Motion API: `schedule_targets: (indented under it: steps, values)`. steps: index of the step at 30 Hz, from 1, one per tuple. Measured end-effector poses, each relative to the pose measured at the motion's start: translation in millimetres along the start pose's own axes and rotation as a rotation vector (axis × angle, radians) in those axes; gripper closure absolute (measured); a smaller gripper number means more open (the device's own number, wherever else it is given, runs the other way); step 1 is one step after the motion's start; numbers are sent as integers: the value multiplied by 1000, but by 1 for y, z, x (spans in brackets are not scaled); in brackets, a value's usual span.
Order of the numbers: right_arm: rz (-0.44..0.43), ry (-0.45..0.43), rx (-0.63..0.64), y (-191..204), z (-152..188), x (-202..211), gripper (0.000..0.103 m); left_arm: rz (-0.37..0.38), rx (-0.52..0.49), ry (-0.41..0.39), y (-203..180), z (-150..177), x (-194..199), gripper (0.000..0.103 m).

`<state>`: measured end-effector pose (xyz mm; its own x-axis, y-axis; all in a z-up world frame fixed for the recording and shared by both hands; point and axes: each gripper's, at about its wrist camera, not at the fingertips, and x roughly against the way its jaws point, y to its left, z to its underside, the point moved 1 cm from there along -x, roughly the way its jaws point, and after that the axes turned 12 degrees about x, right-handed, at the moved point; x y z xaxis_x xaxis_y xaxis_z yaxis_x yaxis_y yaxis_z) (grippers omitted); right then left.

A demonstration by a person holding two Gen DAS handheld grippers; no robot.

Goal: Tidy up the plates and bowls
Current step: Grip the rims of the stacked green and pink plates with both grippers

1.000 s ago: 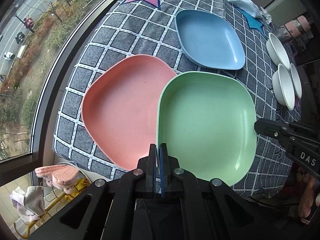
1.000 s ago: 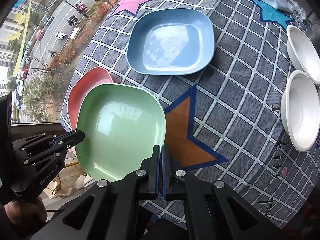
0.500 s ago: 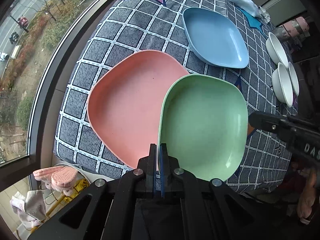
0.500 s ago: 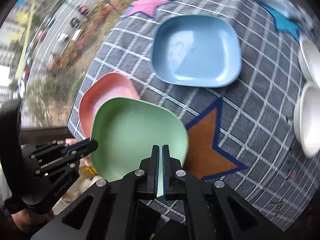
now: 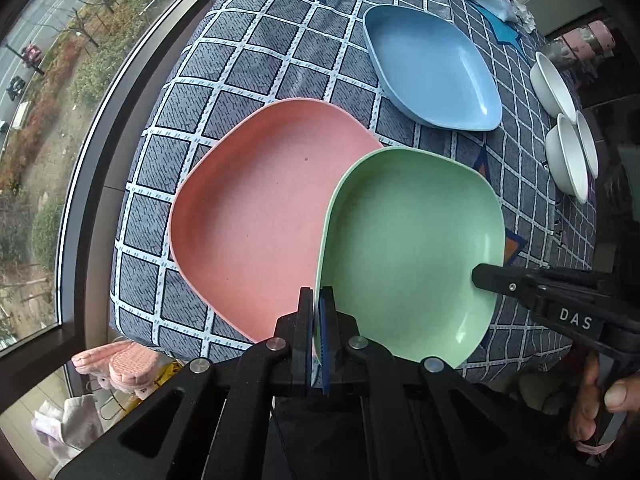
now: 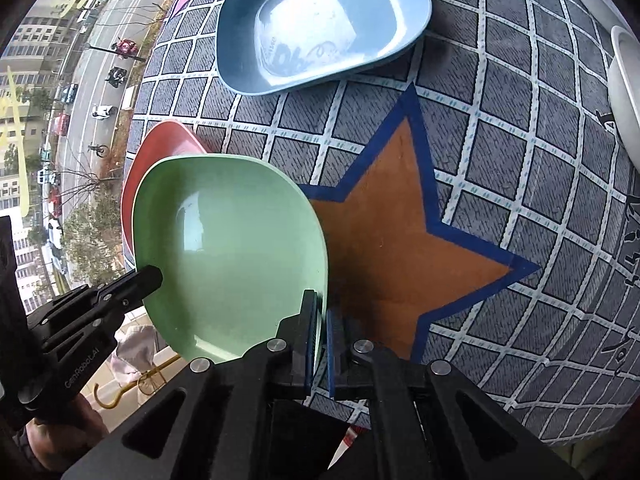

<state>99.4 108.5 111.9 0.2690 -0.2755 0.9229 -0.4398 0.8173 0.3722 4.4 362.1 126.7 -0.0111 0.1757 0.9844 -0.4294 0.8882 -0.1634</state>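
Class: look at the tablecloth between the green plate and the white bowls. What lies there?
An orange star printed on the cloth, nothing standing on it; the right wrist view shows it between the green plate and the white bowls.

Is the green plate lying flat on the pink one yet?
Not yet: the green plate is tilted, overlapping only the pink plate at one side, both tongs clamped on its rim.

Green plate (image 5: 408, 248), rounded-square, tilted, overlaps right part of pink plate (image 5: 256, 216), which lies flat near table's window edge. Blue plate (image 5: 432, 68) flat, farther back. White bowls (image 5: 568, 156) at far right, grouped together.
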Motion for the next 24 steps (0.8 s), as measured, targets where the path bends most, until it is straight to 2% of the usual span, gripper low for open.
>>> schedule_targets:
  steps: [3,7,10,13,16,18,19,20,24]
  values:
    - [21,-28,39,14,-4,-1,99,1,8,0,5,-6,1,100]
    - [3,-47,49,32,-11,0,99,15,30,5,16,-13,9,99]
    - [-20,-64,53,43,-15,6,98,15,10,-12,20,-18,22,99]
    - [-65,-47,51,55,-21,4,97,-36,-20,-10,25,-28,25,98]
    - [-105,-6,67,74,-37,-8,95,-145,-46,-17,31,-42,22,86]
    - [-75,1,92,79,-42,-12,90,-185,-41,-35,35,-47,25,69]
    - [-46,-9,99,81,-43,-10,90,-189,-37,-54,37,-48,30,57]
    - [-33,-18,97,80,-42,-9,90,-180,-34,-70,37,-49,34,51]
    - [-27,-45,20,60,-41,-5,90,-98,-55,-72,24,-47,37,51]
